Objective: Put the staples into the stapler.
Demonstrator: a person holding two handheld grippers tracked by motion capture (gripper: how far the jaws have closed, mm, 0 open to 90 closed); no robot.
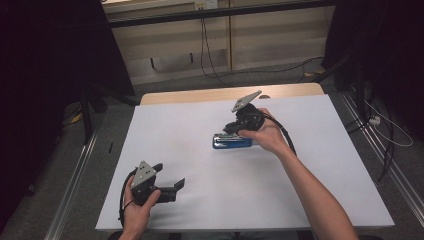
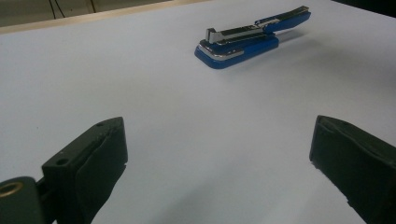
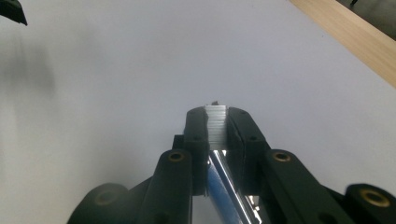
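Observation:
A blue stapler (image 1: pixel 231 143) with a chrome top lies on the white table (image 1: pixel 190 125), right of centre; in the left gripper view the stapler (image 2: pixel 243 42) lies ahead, its metal magazine showing. My right gripper (image 1: pixel 235 127) hangs just over it, held in a hand from the right. In the right gripper view my right gripper (image 3: pixel 217 116) is shut on a short silvery strip of staples (image 3: pixel 216 125), with the stapler's blue body and metal channel (image 3: pixel 219 186) directly below. My left gripper (image 1: pixel 169 175) rests low at the near left, open, with nothing between its jaws (image 2: pixel 219 144).
The table's wooden far edge (image 1: pixel 225 94) runs along the back, with cables on the floor (image 1: pixel 210 65) behind it. Metal rails (image 1: pixel 75 175) flank the table. One tip of the left gripper (image 3: pixel 10 11) shows in the top-left corner of the right gripper view.

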